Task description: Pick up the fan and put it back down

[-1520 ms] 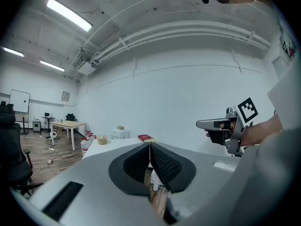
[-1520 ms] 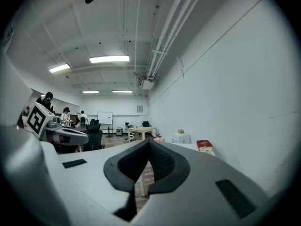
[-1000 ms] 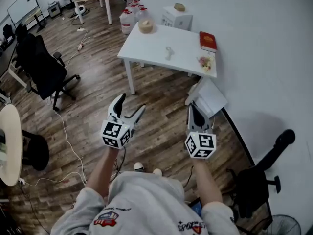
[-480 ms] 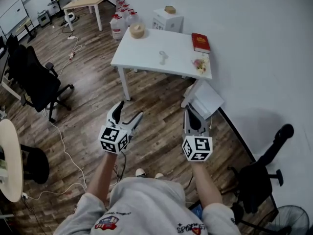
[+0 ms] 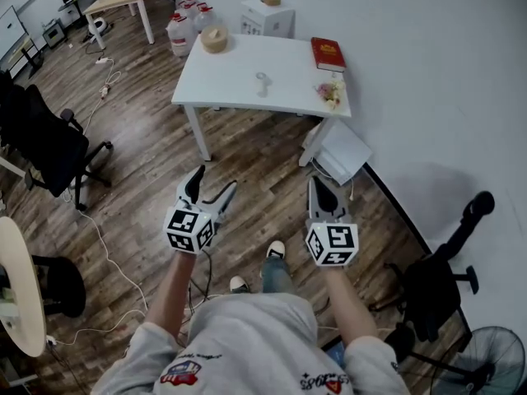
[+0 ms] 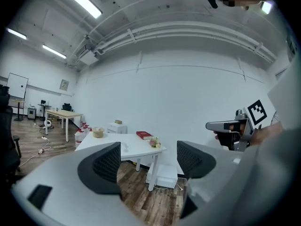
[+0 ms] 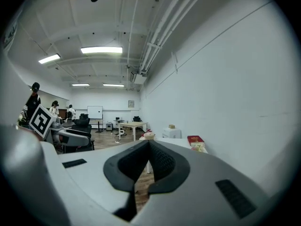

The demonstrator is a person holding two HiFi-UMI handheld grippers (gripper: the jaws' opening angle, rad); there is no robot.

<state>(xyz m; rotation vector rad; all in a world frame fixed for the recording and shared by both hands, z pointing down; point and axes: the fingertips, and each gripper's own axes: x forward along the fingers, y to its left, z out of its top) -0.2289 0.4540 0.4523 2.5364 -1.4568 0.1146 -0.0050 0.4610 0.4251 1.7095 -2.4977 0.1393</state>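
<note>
A small pale hand fan lies near the middle of the white table, well ahead of both grippers. My left gripper is held at waist height over the wood floor, open and empty; the left gripper view shows its jaws spread, with the table between them in the distance. My right gripper hangs beside it, shut on nothing, and its pads meet in the right gripper view. Neither gripper is near the fan.
On the table are a red book, a small bunch of flowers and a round jar. A white box leans by the table leg. Black office chairs, a floor fan and loose cables surround me.
The person has walked forward, so the table sits nearer and higher in the head view. A foot has stepped out in front. Both grippers keep their pose and state.
</note>
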